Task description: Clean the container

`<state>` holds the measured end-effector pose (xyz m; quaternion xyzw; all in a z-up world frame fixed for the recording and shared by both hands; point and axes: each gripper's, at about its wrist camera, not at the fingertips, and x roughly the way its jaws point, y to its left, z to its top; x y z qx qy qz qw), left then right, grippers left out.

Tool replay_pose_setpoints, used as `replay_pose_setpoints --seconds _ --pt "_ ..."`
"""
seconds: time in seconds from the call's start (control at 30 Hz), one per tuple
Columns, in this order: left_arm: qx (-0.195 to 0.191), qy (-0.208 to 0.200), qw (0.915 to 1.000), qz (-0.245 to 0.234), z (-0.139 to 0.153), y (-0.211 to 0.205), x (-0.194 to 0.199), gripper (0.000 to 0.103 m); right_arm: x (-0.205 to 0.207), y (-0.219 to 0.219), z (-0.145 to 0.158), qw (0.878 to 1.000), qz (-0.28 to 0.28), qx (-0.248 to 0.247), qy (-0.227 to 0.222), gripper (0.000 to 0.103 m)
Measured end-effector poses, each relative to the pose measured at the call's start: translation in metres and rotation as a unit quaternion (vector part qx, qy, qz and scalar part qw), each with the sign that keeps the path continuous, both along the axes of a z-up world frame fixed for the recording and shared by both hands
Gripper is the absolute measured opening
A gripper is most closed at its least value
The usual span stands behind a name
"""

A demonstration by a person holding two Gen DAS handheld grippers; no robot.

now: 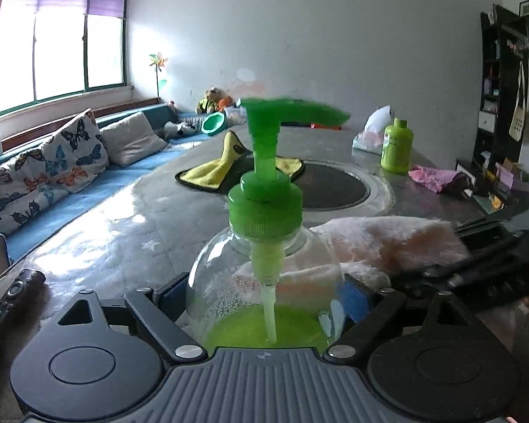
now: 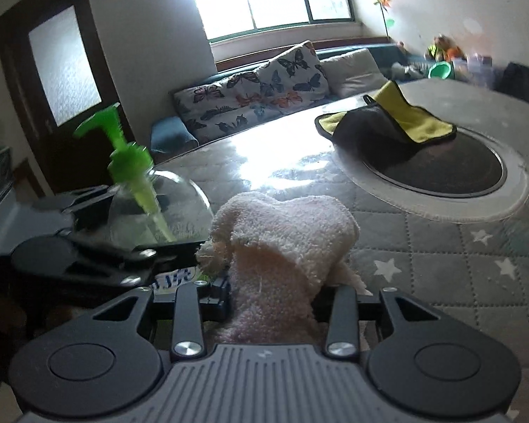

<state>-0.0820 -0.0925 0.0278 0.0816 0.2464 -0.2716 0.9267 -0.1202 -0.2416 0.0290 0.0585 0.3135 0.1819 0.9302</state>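
A clear round pump bottle [image 1: 264,282] with a green pump head [image 1: 282,112] and green liquid in its bottom stands upright between the blue pads of my left gripper [image 1: 264,299], which is shut on it. In the right wrist view the same bottle [image 2: 158,204] is at the left, tilted in the fisheye image, with the left gripper [image 2: 88,246] around it. My right gripper [image 2: 271,292] is shut on a folded pale pink towel [image 2: 282,239]. The towel [image 1: 388,243] rests against the bottle's right shoulder.
The table has a grey quilted star-print cover [image 2: 423,246] and a round black insert [image 1: 331,187]. A yellow and dark cloth [image 1: 215,172], a lime bottle [image 1: 396,148], a pink rag [image 1: 433,178] and a remote [image 1: 10,299] lie on it. A sofa [image 1: 53,162] runs along the left.
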Motion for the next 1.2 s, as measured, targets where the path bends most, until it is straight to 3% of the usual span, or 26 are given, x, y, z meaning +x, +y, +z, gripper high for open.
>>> replay_pose_setpoints --seconds 0.2,0.47,0.67,1.13,1.2 --pt "-0.008 -0.003 0.9999 0.007 0.005 0.001 -0.005 0.087 -0.016 0.01 -0.002 1.0 0.009 -0.018 -0.009 0.029" --pt "-0.121 -0.001 0.9926 -0.015 0.054 0.015 -0.012 0.087 -0.03 0.02 -0.002 0.999 0.025 -0.018 -0.022 0.027" --pt "-0.205 0.053 0.976 -0.053 0.062 0.017 -0.012 0.087 -0.041 0.027 -0.001 0.998 0.041 -0.017 -0.039 0.026" --pt "-0.119 0.068 0.9906 0.003 0.034 0.014 0.002 0.087 -0.046 0.01 -0.003 0.999 0.007 -0.008 -0.049 0.025" --pt "-0.132 0.077 0.9882 0.004 0.034 0.016 0.003 0.087 -0.045 0.011 -0.004 0.999 0.01 -0.008 -0.047 0.025"
